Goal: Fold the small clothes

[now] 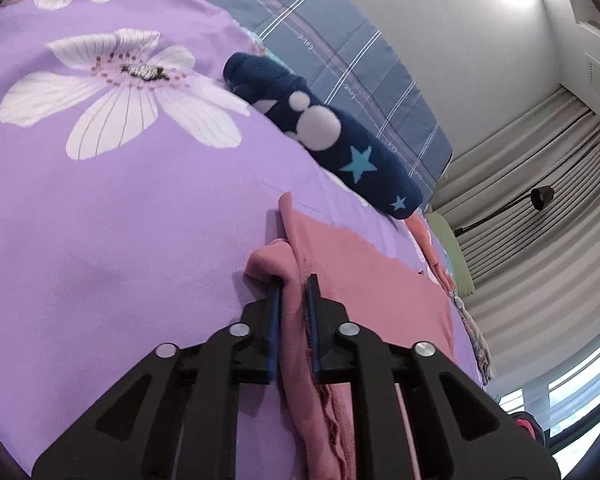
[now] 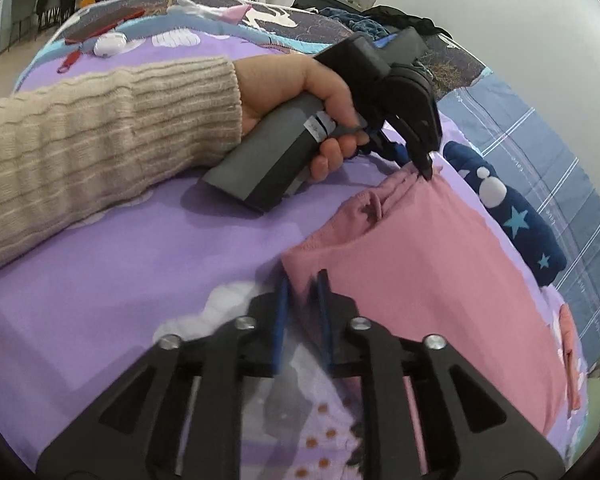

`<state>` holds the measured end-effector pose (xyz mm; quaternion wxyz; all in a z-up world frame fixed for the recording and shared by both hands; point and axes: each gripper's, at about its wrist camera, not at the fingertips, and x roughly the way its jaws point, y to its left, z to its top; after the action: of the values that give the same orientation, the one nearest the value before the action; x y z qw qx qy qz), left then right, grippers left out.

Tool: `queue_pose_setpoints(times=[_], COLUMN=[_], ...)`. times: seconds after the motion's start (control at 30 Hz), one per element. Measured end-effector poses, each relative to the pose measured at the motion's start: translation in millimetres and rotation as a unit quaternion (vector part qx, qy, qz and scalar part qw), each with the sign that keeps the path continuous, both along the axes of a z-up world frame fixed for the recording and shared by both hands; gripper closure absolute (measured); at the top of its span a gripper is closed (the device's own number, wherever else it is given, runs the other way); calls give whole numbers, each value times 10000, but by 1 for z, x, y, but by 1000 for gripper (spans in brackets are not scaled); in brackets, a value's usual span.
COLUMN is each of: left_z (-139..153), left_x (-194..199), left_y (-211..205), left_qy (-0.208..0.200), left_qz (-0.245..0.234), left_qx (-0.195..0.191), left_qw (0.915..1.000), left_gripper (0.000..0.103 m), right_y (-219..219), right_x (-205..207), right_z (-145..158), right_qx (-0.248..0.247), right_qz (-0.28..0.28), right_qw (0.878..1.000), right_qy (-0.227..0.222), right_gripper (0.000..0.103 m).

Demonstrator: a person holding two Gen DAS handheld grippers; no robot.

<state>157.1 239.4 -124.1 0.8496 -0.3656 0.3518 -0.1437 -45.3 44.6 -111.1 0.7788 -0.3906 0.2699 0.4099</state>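
A pink garment (image 2: pixel 440 264) lies flat on a bed's purple floral sheet (image 1: pixel 112 220), its near and right parts cut off by the frame edge and the gripper bodies in both views. In the left wrist view the left gripper (image 1: pixel 294 284) has its jaws pinching a bunched fold of the garment (image 1: pixel 340 276), which runs away from the camera toward a navy star-patterned sock (image 1: pixel 340 140). The right wrist view alone shows the left hand (image 2: pixel 300 92), in a beige knit sleeve, holding that gripper (image 2: pixel 426 168) at the garment's far corner. The right gripper (image 2: pixel 302 280) has its jaws closed on the near left corner, though motion blur softens the contact. The sock (image 2: pixel 512 216) lies just beyond the garment's far edge, against a blue quilt (image 1: pixel 340 40).
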Motion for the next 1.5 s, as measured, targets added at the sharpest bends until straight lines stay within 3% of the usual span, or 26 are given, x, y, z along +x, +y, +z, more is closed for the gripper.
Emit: queue_pose_setpoints(times=[0.03, 0.07, 0.13, 0.2, 0.23, 0.37, 0.43, 0.53, 0.6, 0.67, 0.7, 0.87, 1.0, 1.07, 1.2, 1.27, 1.37, 1.43, 1.5], left_z=[3, 6, 7, 6, 6, 13, 10, 2, 5, 11, 11, 7, 6, 7, 9, 8, 1, -5, -5], left_x=[0, 2, 13, 24, 32, 41, 37, 23, 13, 5, 2, 6, 9, 12, 21, 24, 26, 26, 26], left_y=[-2, -5, -13, -18, -18, -14, -6, 22, 33, 31, 29, 4, -6, -18, -36, -42, -33, -25, -26], left_qy=[-36, -50, 86, 220, 248, 13, -43, 38, -46, -107, -122, 92, 32, 14, 8, 74, 220, 266, 255], left_qz=[-42, -98, -161, -148, -168, -90, 41, 610, 566, 363, 220, -281, -568, -663, -627, -560, -379, -327, -333], left_qx=[3, 22, 262, 448, 468, 630, 434, 49, 24, 71, 29, 253, -2, 254, 483, 709, 527, 263, 261], left_qw=[10000, 9999, 9995, 9986, 9985, 9980, 9990, 9981, 9984, 9993, 9997, 9992, 9984, 9975, 9969, 9959, 9976, 9988, 9988], left_gripper=[66, 53, 52, 74, 94, 95, 94, 95, 87, 50, 45, 40, 40, 40, 43, 59, 83, 85, 86], right_y=[-6, -10, -15, -15, -14, -11, -11, -13, -12, -8, -5, 8, 15, 21, 28, 29, 29, 28, 27], right_x=[1, 2, 8, 14, 15, 10, 10, 12, 11, 8, 8, 10, 19, 24, 37, 42, 45, 45, 45], right_z=[2, 2, 2, 1, 0, -2, -2, -2, -2, -3, -3, -4, -3, -3, -2, -2, -1, -1, 0], right_qx=[26, 43, 80, 106, 123, 60, 52, 77, 54, -17, -48, -129, -66, -17, 126, 172, 244, 263, 285], right_qz=[-35, -87, -198, -284, -326, -342, -335, -335, -339, -346, -354, -499, -742, -832, -1106, -1229, -1271, -1268, -1281], right_qw=[10000, 9999, 9993, 9986, 9984, 9990, 9991, 9990, 9991, 9994, 9994, 9986, 9972, 9965, 9934, 9916, 9906, 9905, 9902], right_qy=[70, 135, 313, 442, 453, 275, 247, 290, 254, 96, 25, -139, 35, 103, 279, 364, 445, 454, 484], right_gripper=[84, 83, 80, 80, 79, 79, 79, 78, 78, 77, 76, 73, 71, 71, 71, 72, 75, 79, 83])
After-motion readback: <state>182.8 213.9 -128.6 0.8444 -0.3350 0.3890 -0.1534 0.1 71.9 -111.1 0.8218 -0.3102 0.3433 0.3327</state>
